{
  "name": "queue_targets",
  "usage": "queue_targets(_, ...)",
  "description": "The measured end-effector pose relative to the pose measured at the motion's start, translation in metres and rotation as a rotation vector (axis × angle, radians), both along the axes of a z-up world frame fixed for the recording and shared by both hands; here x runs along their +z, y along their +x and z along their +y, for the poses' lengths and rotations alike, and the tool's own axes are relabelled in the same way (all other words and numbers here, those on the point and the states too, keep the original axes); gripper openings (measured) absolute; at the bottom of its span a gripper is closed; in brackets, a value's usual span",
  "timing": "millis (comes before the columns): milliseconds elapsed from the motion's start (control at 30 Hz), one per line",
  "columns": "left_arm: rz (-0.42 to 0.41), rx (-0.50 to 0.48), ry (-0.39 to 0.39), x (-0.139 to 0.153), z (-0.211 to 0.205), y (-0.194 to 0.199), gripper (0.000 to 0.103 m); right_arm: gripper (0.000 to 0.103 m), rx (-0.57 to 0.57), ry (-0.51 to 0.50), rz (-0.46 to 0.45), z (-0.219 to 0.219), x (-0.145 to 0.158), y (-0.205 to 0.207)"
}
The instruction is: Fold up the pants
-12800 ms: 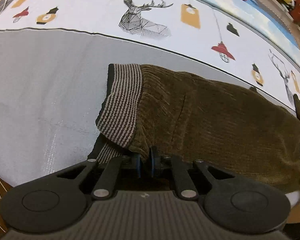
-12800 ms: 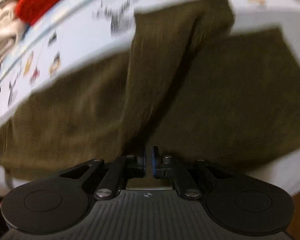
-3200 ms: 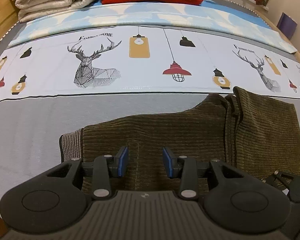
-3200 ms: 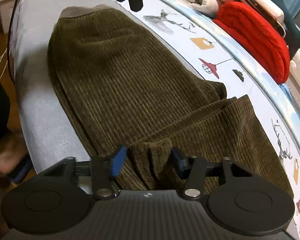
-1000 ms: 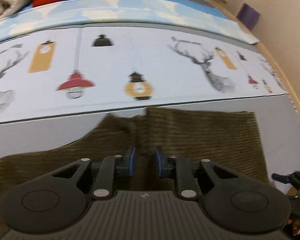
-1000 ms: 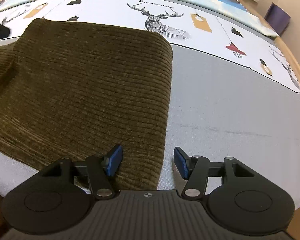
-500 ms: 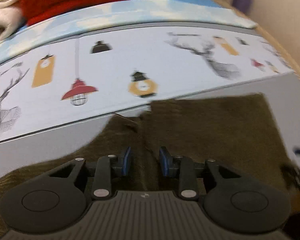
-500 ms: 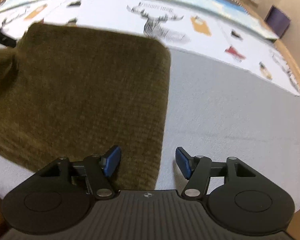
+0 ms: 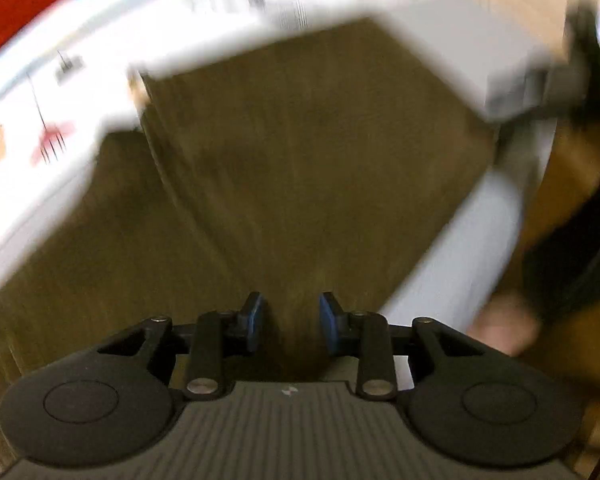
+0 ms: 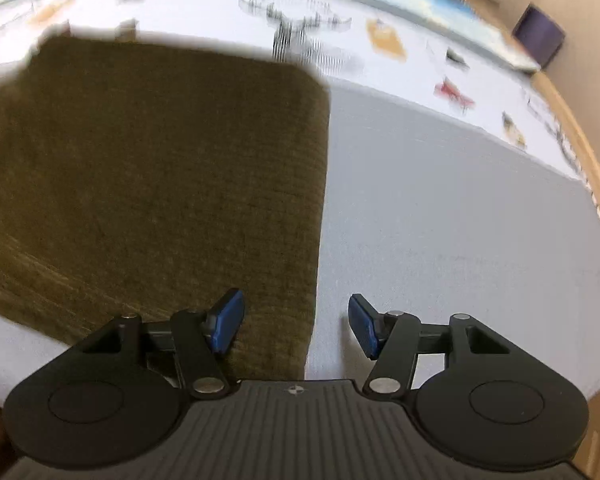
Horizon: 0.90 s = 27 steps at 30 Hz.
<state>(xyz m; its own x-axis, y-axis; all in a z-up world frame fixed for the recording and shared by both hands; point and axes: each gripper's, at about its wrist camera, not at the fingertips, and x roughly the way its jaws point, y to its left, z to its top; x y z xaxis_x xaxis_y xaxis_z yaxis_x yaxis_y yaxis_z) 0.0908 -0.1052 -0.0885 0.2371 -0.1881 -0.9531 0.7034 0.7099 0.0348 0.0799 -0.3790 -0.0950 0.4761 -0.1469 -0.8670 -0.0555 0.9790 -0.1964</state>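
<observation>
The olive-brown corduroy pants point(image 9: 300, 168) lie folded on the bed; the left wrist view is heavily blurred. My left gripper point(image 9: 291, 322) is open, with the pants' near edge running between its blue pads. In the right wrist view the pants point(image 10: 148, 176) fill the left half, with a straight folded edge on their right. My right gripper point(image 10: 296, 326) is open wide over the pants' near right corner, the left pad over the fabric and the right pad over the grey sheet. Neither gripper holds anything.
The grey sheet point(image 10: 452, 216) spreads to the right of the pants. A white printed band with deer and lamps point(image 10: 300, 28) runs behind them. A red blanket point(image 9: 28, 4) lies at the far left. A wooden bed edge point(image 10: 588, 148) borders the right.
My left gripper has opened wider and swung fast toward the pants' near edge, blurring its view. My right gripper stays open and has barely shifted at the corner.
</observation>
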Motion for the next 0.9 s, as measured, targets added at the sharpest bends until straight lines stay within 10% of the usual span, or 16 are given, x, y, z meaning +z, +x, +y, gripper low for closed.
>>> queue_targets(100, -0.098, -0.050, 0.065, 0.003, 0.001, -0.020, 0.038, 0.058, -0.022, 0.014, -0.054, 0.004, 0.023, 0.000)
queue_targets(400, -0.259, 0.234, -0.244, 0.085, 0.054, -0.046, 0.055, 0.063, 0.062, 0.179, -0.446, 0.024, 0.134, -0.038)
queue_targets(533, -0.338, 0.320, -0.315, 0.103, 0.083, -0.073, 0.079, 0.062, 0.087, 0.227, -0.492, 0.038, 0.134, -0.048)
queue_targets(767, -0.340, 0.479, -0.388, 0.085, 0.136, -0.095, 0.080, 0.059, 0.099, 0.336, -0.463, 0.096, 0.102, -0.052)
queue_targets(900, -0.360, 0.503, -0.386, 0.083, 0.154, -0.094, 0.072, 0.059, 0.184, 0.219, -0.394, 0.127, 0.083, -0.043)
